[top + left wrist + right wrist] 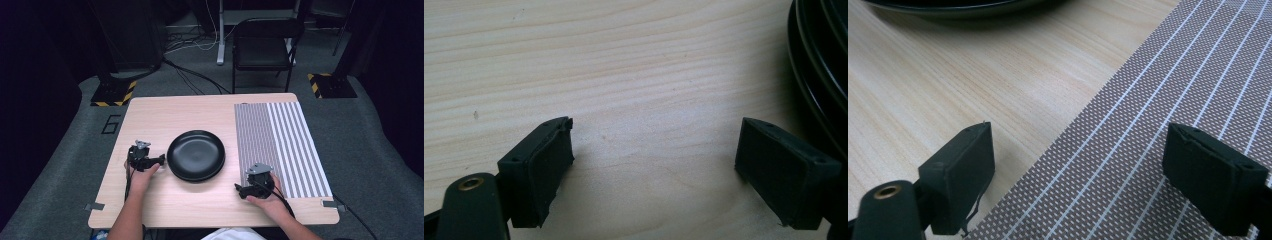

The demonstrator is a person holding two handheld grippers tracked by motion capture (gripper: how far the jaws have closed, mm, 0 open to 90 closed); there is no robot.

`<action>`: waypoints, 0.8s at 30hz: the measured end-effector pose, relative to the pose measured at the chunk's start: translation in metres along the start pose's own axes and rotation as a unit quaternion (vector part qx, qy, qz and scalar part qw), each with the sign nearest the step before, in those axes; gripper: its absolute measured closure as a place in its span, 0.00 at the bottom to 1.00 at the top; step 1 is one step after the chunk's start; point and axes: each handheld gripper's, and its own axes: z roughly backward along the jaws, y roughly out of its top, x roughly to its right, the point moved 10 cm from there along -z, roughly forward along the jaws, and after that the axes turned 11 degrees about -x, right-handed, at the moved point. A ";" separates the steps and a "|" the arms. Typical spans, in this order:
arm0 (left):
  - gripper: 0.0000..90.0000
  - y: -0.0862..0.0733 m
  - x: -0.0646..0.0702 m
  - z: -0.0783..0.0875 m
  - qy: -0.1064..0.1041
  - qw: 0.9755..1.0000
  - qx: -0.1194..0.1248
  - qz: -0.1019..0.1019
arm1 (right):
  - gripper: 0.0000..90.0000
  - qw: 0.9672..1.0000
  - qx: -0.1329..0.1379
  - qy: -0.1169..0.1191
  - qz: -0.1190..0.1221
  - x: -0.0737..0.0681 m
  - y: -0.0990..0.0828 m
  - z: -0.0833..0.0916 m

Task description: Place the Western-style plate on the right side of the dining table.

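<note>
High view: plate [195, 155] lies just right of left gripper [156, 161], nearer than right gripper [239, 190] by the mat [280, 145]; both grippers wide open, empty.

Both forearms come in over the table's [200, 205] near edge, the left gripper [161, 160] held low toward its left edge and the right gripper [237, 189] near its near-right corner, jaws of each spread wide and empty.

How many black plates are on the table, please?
2: stacked plates at the table's middle, one on the other, beside the left gripper. Their rims show in the left gripper view; more underneath may be hidden.
</note>
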 end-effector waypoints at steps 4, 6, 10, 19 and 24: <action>0.17 0.000 0.000 0.000 0.000 1.000 0.000 0.002 | 0.14 1.000 -0.001 0.001 0.002 0.000 0.000 0.000; 0.17 0.000 0.000 0.000 0.000 1.000 0.000 0.002 | 0.15 1.000 -0.001 0.001 0.003 0.000 0.000 0.000; 0.17 0.001 0.000 0.000 0.000 1.000 0.001 0.004 | 0.15 1.000 -0.001 0.003 0.005 0.001 0.000 0.000; 0.18 -0.001 0.000 0.001 -0.001 1.000 0.001 0.003 | 0.15 1.000 0.001 -0.001 -0.002 0.000 0.000 0.000; 0.22 -0.001 0.001 0.002 -0.002 1.000 0.005 0.002 | 0.15 1.000 0.002 -0.002 0.000 0.000 0.001 0.000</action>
